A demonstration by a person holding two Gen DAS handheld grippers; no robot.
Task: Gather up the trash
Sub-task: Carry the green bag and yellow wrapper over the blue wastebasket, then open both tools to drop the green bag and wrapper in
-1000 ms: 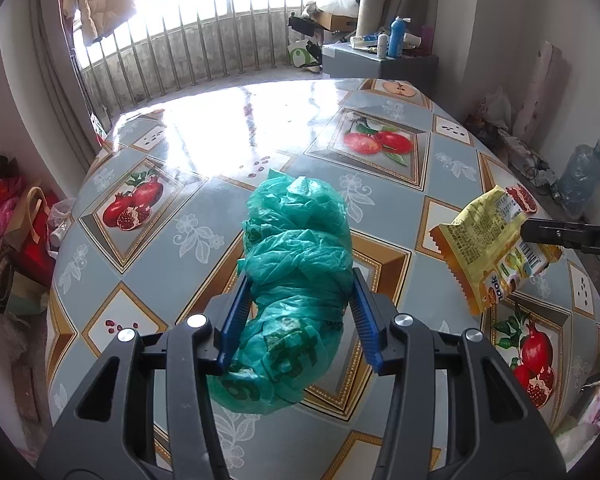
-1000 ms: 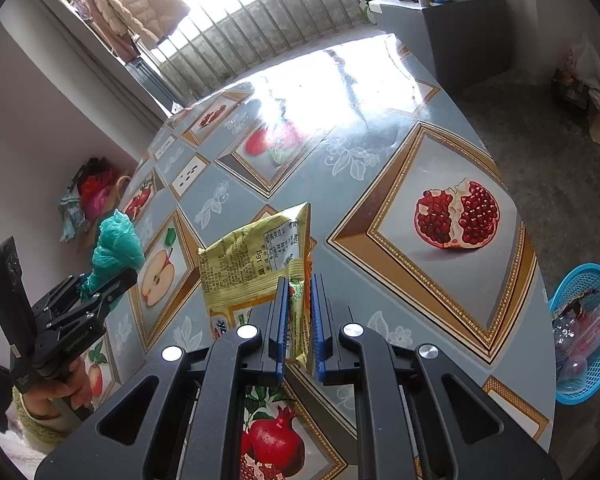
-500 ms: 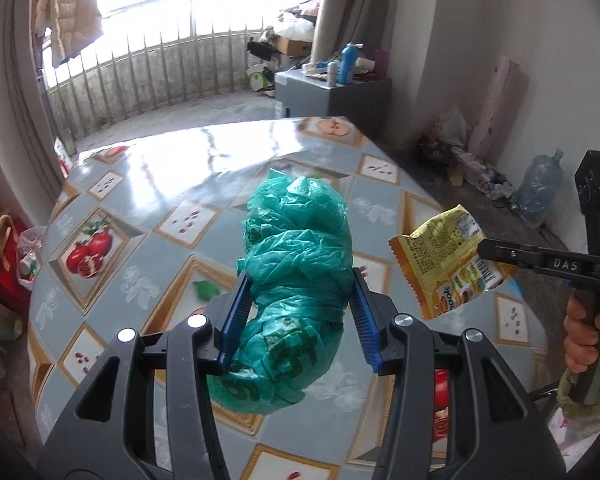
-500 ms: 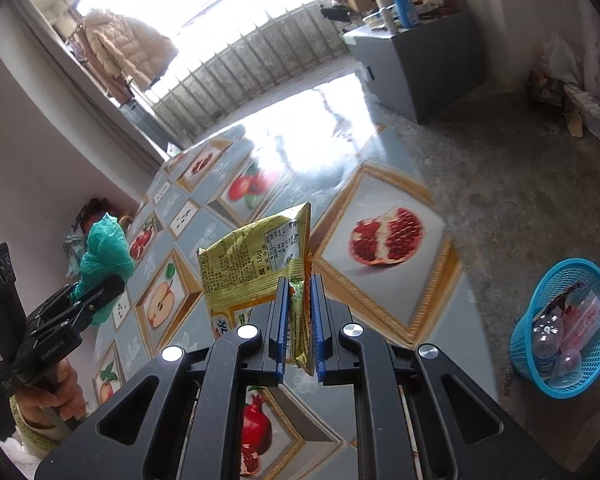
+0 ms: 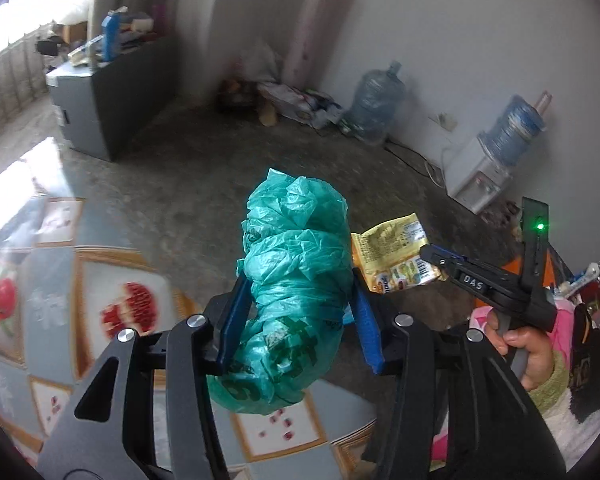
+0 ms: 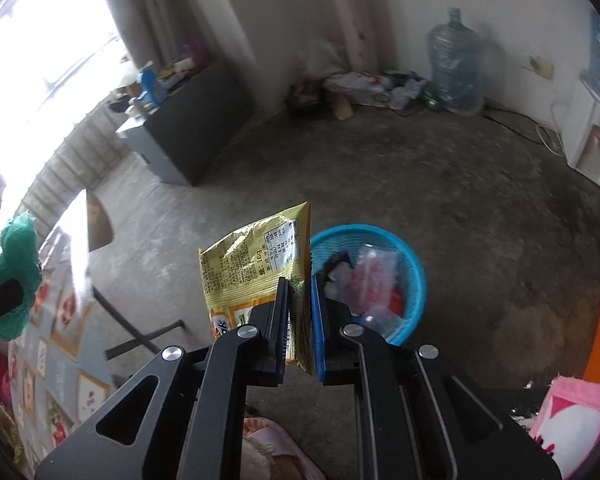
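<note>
Teal plastic bag (image 5: 296, 292), crumpled into a wad, clamped between the blue pads of the left gripper (image 5: 298, 320) above the table edge (image 5: 112, 280). Yellow snack wrapper (image 6: 260, 268) pinched flat in the nearly closed right gripper (image 6: 298, 320), just beside the blue basket (image 6: 414, 276) on the floor. Both pieces held aloft, likely for dropping into that basket, already holding other trash.

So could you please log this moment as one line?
left gripper: shut on crumpled green plastic bag | right gripper: shut on yellow snack wrapper | blue mesh basket: beyond wrapper
</note>
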